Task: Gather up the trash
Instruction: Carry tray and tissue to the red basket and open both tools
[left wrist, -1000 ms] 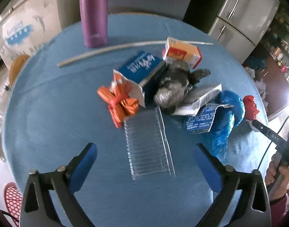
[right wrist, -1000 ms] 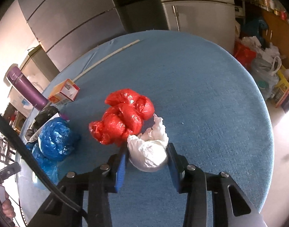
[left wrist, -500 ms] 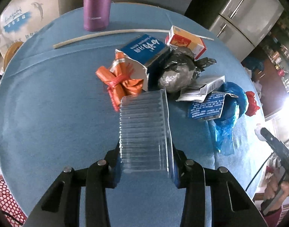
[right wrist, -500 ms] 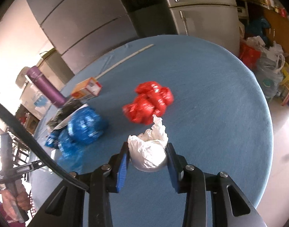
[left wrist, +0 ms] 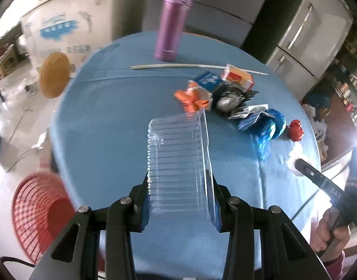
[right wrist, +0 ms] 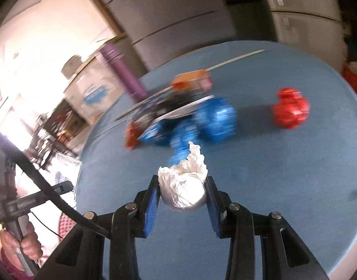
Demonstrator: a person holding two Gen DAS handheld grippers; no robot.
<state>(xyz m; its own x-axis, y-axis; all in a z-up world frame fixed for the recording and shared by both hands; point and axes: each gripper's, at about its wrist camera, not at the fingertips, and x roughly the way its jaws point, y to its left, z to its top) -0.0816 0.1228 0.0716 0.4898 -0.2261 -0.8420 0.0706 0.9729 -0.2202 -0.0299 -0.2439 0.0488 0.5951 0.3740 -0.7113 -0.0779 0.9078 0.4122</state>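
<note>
My left fingers (left wrist: 181, 200) clamp a clear plastic tray (left wrist: 178, 163), its long axis running straight ahead above the desk (left wrist: 108, 128). The red basket (left wrist: 38, 214) sits low to their left, nearer this hand. My right fingers (right wrist: 182, 200) pinch a white wad (right wrist: 183, 186).

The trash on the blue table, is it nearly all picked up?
Not yet. The left gripper holds a clear plastic box, the right gripper a white bag. Nothing shows inside the red basket. The orange, black, blue and red bags and cartons remain.
</note>
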